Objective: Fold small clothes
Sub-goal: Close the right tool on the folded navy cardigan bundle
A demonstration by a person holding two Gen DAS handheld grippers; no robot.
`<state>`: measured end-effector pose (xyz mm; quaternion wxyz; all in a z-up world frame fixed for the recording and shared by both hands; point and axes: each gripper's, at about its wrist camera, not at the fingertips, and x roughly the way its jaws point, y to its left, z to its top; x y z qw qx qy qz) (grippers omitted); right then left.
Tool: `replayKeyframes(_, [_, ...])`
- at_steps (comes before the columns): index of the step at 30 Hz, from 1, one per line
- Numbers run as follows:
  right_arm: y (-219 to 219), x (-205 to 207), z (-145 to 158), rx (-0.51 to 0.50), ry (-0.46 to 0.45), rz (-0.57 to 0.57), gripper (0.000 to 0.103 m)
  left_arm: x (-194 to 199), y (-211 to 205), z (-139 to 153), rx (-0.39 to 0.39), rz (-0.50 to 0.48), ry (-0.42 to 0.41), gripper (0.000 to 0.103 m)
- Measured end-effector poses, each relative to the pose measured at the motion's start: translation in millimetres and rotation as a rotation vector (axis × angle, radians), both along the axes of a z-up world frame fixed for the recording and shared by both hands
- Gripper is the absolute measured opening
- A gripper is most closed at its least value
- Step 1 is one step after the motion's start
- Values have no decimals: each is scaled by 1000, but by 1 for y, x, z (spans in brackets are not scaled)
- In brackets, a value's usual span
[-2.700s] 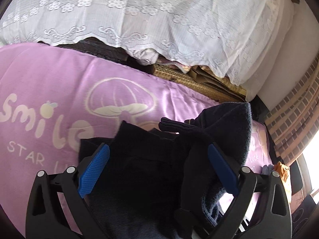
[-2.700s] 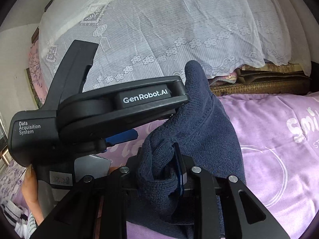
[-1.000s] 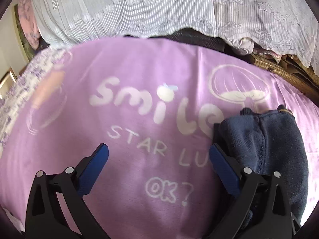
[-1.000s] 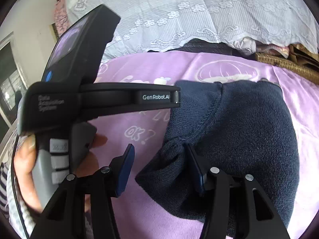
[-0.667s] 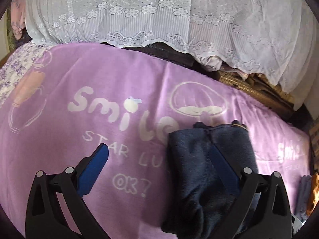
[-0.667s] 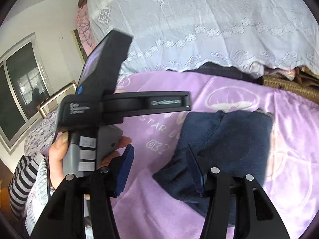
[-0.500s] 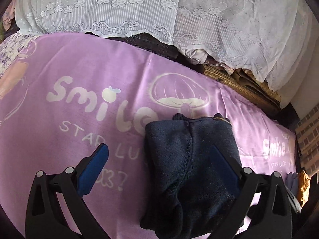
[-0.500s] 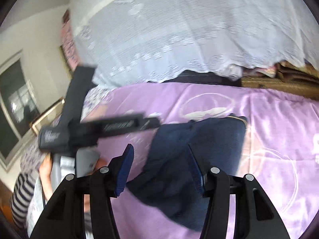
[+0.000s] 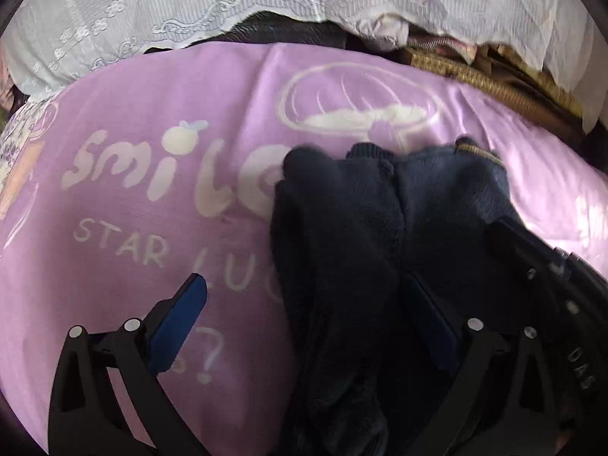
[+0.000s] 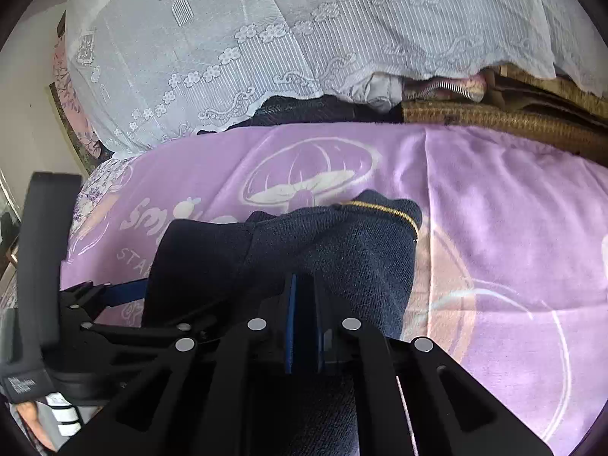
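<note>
A small dark navy knit garment (image 9: 342,250) lies folded on the purple printed blanket (image 9: 152,174). In the right wrist view the garment (image 10: 342,250) shows a thin gold trim at its far edge. My left gripper (image 9: 304,304) is open, its fingers straddling the garment's near left part. My right gripper (image 10: 304,296) has its blue pads pressed together low over the garment's near end; whether cloth is pinched between them is hidden. The right gripper's black body (image 9: 551,285) shows at the right of the left wrist view, and the left gripper (image 10: 114,296) shows at the left of the right wrist view.
A white lace cover (image 10: 304,38) hangs over stacked bedding at the far side of the blanket. A woven straw mat (image 10: 494,117) edges the far right. Open purple blanket (image 10: 513,228) lies right of the garment.
Both grippers have dropped close to the garment. The right gripper's pads, apart half a second ago, are now together. The left gripper stays open and now straddles the garment.
</note>
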<state>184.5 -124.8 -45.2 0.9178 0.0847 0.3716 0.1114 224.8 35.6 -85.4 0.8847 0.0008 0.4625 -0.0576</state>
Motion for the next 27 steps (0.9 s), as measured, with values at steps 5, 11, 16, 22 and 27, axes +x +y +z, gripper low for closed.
replayKeyframes(5, [1,-2,-1,4,-10,-4,7,-4,-4,3,42,-3,-28,99])
replayKeyframes(11, [-5,-16,8,29,-37,-24,7,-6,10,13,-36,5,-4,99])
replayKeyframes(16, [-2,-56,29,20,-91,-17,10,-27,26,44,-73,35,-86,99])
replayKeyframes(22, [-2,-102,32,-8,-100,-24,11,-48,24,36,-53,14,-55,99])
replayKeyframes(27, [-3,-112,16,-23,-80,-37,11,-55,18,4,-7,32,-1,99])
